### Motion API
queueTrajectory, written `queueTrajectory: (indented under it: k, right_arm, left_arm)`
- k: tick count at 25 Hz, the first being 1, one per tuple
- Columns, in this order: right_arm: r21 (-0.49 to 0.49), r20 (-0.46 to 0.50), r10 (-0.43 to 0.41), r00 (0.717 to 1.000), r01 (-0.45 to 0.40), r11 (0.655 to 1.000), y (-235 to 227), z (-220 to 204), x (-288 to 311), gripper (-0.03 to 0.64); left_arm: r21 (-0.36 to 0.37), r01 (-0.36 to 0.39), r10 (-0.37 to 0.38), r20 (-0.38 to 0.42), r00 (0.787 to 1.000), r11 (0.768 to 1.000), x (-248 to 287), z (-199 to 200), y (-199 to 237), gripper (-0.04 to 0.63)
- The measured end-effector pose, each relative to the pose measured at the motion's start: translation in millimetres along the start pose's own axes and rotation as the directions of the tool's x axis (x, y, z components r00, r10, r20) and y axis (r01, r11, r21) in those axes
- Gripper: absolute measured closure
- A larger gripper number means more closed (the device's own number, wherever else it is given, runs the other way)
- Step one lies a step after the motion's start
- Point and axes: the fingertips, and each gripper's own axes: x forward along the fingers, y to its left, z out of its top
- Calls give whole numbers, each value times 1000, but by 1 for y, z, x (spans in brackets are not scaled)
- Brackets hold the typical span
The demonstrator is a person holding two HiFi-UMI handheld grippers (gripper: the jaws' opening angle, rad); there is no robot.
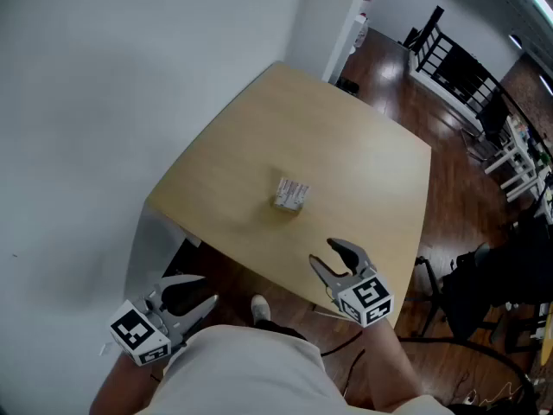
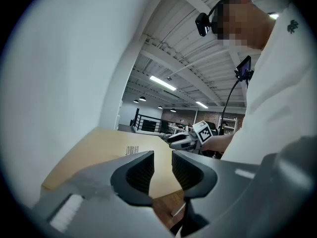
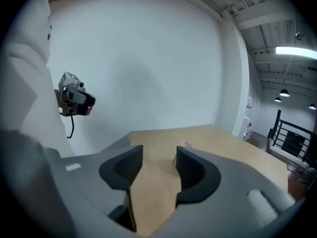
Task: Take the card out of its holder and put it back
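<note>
An operator is wearing a loose white top (image 1: 246, 370) and a pale shoe (image 1: 259, 306), with a black head camera (image 2: 204, 24) sitting on a dark band. A small black device (image 2: 243, 69) is riding on a thin, curving black stalk beside the top. The left gripper (image 1: 200, 290) and right gripper (image 1: 324, 251) are each showing grey moulded bodies, curved dark jaws with ribbed inner pads (image 2: 141, 170), and a white marker cube (image 1: 370, 299) bearing black squares. In the right gripper view, the left unit is showing red and black housing, a black cable (image 3: 72, 128) dangling beneath.
</note>
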Motion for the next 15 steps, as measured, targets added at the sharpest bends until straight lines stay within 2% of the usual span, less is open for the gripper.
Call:
queueTrajectory:
  k: [6,15]
  right_arm:
    - [-29,-27,58,998,-59,998,-70,-8,44,399]
    - [-30,-25,166,986,-167,986,-127,-15,108,416]
  left_arm:
    - [9,-9,9,15,1000,1000,60,22,6,476]
    - [-64,-122,123,5,992,990,88,25,20,476]
